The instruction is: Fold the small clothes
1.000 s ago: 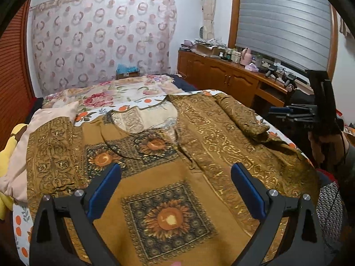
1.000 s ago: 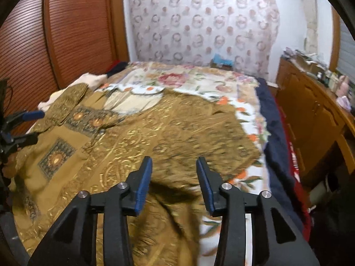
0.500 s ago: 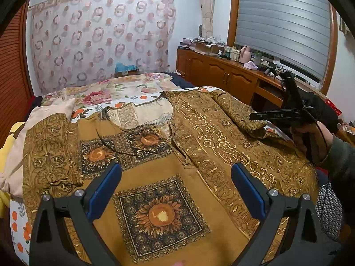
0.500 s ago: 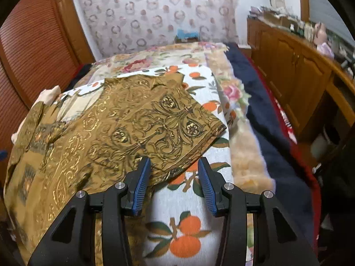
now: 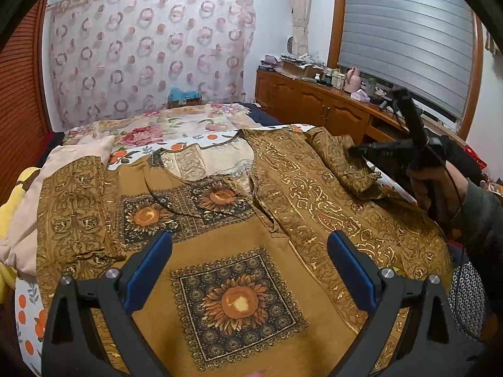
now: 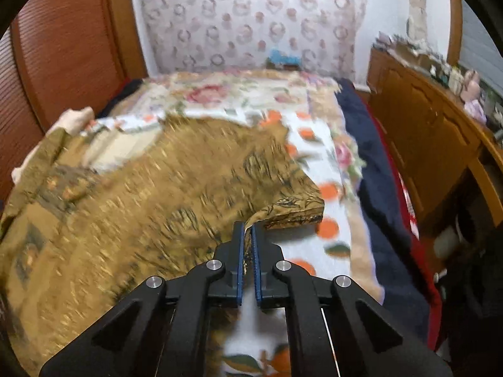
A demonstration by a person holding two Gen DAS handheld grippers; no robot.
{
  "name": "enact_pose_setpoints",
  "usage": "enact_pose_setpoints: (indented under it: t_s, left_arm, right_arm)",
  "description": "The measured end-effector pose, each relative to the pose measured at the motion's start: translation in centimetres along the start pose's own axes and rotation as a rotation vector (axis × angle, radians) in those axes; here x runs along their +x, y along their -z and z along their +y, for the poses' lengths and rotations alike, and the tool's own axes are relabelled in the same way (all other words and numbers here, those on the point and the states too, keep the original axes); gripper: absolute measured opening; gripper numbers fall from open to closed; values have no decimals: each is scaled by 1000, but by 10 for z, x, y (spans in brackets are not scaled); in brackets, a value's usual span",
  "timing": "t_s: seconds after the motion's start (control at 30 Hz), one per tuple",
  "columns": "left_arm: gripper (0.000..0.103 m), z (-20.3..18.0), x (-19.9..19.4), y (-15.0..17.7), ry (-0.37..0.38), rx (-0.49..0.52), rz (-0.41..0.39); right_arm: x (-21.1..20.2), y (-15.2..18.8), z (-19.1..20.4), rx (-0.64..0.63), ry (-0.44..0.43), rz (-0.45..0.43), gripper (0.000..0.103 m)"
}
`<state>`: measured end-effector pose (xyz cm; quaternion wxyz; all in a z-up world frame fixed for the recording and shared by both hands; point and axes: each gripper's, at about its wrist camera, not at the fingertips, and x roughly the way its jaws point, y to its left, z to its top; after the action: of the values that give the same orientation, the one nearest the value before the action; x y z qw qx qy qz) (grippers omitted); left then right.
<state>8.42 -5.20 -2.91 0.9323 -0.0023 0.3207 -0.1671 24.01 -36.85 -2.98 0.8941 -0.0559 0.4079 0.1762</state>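
the brown and gold top [image 5: 239, 251] lies spread flat on the bed [image 5: 176, 125], filling the middle of the frame, so it is ready to fold. the right tongs [image 6: 248, 235] are pinched tight on the sleeve edge [image 6: 292, 212], low in the middle of the frame, likely to pull it over. the left tongs [image 5: 250, 260] hang wide apart above the top, holding nothing.

Brown patterned garment [image 5: 239, 260] spread on the orange-print bed [image 6: 330, 185].
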Motion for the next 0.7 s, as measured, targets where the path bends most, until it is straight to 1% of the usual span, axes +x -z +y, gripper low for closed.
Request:
enact_pose_setpoints:
  t_s: [0.1,0.27,0.33,0.4,0.57,0.7]
  left_arm:
    - [100,4,-2,-1,-4,-10,-6]
    - [100,10,-5,0,-10,-26,-10]
    - [100,12,-6,0,-13,-30,-11]
    - [100,15,-8,0,-14,-33,-14]
    - [100,22,-12,1,-21,-48,-22]
    - [100,32,-13,-1,-39,-66,-26]
  right_arm:
    - [-9,-17,21,-36,-52,-46,2]
    - [-17,-40,69,-128,-145,-87,2]
    - [-19,-44,84,-157,-164,-97,5]
    - [-17,-47,94,-168,-175,-91,22]
    - [-16,-45,87,-162,-150,-91,39]
    - [-12,-39,71,-149,-84,-64,41]
